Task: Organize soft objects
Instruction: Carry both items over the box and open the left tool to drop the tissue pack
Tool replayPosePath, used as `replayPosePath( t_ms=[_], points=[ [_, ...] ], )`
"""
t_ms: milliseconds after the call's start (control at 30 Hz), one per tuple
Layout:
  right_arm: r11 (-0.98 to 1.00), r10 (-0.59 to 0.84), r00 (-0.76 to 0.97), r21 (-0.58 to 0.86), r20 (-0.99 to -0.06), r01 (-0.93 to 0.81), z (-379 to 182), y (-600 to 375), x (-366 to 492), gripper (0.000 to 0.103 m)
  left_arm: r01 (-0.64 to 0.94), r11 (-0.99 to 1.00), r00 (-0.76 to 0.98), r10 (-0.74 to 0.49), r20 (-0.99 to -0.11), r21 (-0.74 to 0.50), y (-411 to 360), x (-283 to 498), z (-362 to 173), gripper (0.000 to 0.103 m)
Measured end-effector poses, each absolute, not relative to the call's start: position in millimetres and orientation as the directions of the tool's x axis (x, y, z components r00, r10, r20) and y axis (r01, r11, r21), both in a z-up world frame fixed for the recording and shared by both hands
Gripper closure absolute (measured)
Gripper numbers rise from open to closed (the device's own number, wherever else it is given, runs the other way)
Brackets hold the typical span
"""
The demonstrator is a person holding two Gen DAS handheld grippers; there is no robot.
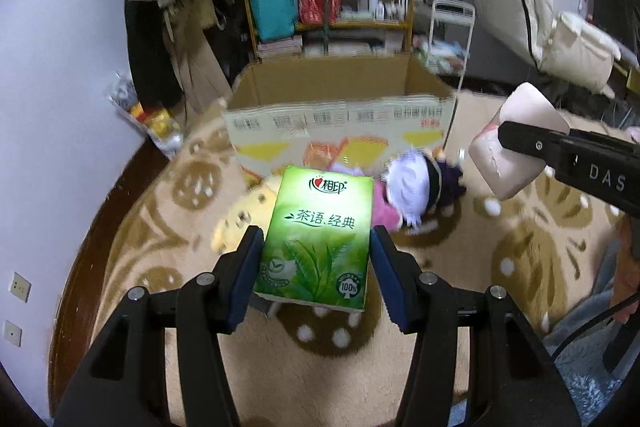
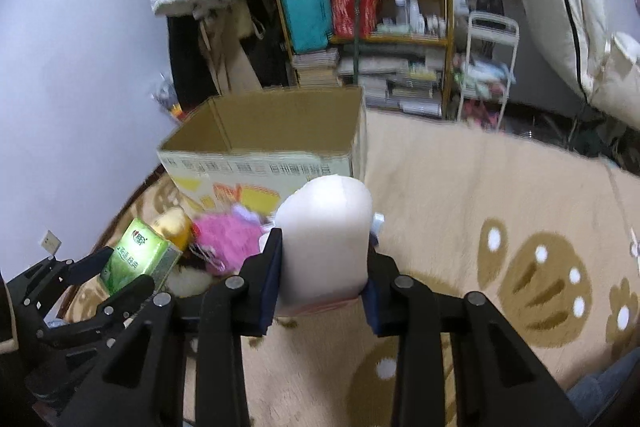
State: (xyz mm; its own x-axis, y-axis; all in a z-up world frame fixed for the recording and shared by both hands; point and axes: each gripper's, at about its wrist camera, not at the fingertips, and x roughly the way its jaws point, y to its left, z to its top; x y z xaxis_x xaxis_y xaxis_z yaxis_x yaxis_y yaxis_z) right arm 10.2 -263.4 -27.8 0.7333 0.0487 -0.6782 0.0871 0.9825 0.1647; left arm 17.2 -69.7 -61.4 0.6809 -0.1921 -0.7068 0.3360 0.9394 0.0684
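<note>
Both grippers lifted above the patterned rug (image 2: 460, 195), each carrying 1 soft pack. Left gripper (image 1: 316, 263) pinches a green tissue pack (image 1: 320, 239) by its 2 long sides; right gripper (image 2: 322, 275) is pressed onto a pale pink tissue pack (image 2: 326, 235), its pads denting the wrapper. The open cardboard box (image 1: 340, 91) stands farther off, plush toys (image 1: 404, 187) lying just in front of its near wall. Likely risks: either pack slipping from a shallow, low grip during transfer, or catching on the box's near rim

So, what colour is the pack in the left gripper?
Green tissue pack, clearest in left wrist view.
</note>
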Motion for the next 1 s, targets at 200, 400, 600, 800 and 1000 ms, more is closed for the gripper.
replayPosePath(
  t_ms=[200, 400, 600, 800, 1000],
  points=[
    [0.984, 0.049, 0.805, 0.168, -0.591, 0.063, -1, -260, 3, 0.067, 0.302, 0.949, 0.783, -0.195, -0.590, 0.087, -60, 8, -29, 0.049],
    [0.987, 0.045, 0.855, 0.156, -0.516, 0.042, 28, -260, 14, 0.067, 0.300, 0.951, 0.834, -0.226, -0.504, 0.070, -55, 13, 5, 0.049],
    [0.990, 0.036, 0.881, 0.137, -0.472, 0.033, 48, -263, 38, 0.067, 0.280, 0.954, 0.852, -0.193, -0.486, 0.111, -59, 39, 22, 0.049],
    [0.988, 0.035, 0.885, 0.147, -0.465, 0.038, 51, -266, 64, 0.067, 0.255, 0.959, 0.862, -0.167, -0.479, 0.125, -63, 68, 31, 0.049],
    [0.984, 0.038, 0.892, 0.171, -0.451, 0.044, 55, -268, 87, 0.067, 0.266, 0.949, 0.879, -0.167, -0.446, 0.169, -70, 90, 40, 0.049]
  ],
)
